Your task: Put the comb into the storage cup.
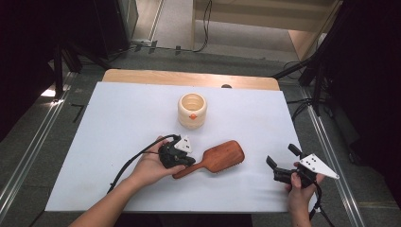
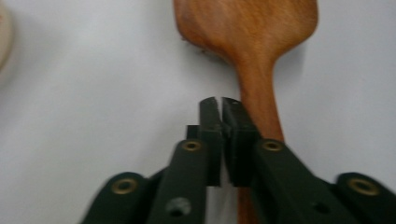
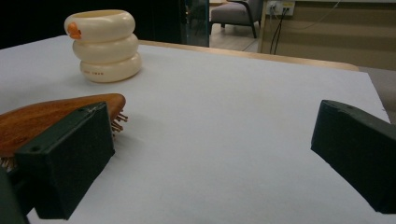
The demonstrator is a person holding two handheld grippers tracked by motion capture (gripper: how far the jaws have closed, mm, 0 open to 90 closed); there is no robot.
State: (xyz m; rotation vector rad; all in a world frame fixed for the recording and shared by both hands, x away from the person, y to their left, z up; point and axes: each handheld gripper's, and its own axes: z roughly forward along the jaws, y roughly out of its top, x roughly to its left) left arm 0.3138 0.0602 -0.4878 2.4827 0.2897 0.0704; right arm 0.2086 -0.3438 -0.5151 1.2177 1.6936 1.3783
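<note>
A wooden paddle hairbrush (image 1: 222,158) lies bristles down on the white sheet, its handle pointing toward the near left. My left gripper (image 1: 189,161) hovers at the handle's end. In the left gripper view its jaws (image 2: 220,105) stand shut with only a hairline gap and nothing between them, and the brush handle (image 2: 261,102) runs under the right jaw. My right gripper (image 1: 282,156) rests at the near right, open wide. In the right gripper view its jaws (image 3: 212,135) are far apart and hold nothing, with the brush head (image 3: 42,119) behind the left jaw.
A cream ribbed cup (image 1: 192,110) with an orange mark stands upright behind the brush, also seen as the cup (image 3: 103,44) at the far left. The white sheet (image 1: 123,123) covers a wooden table. Dark stands and cables flank the table.
</note>
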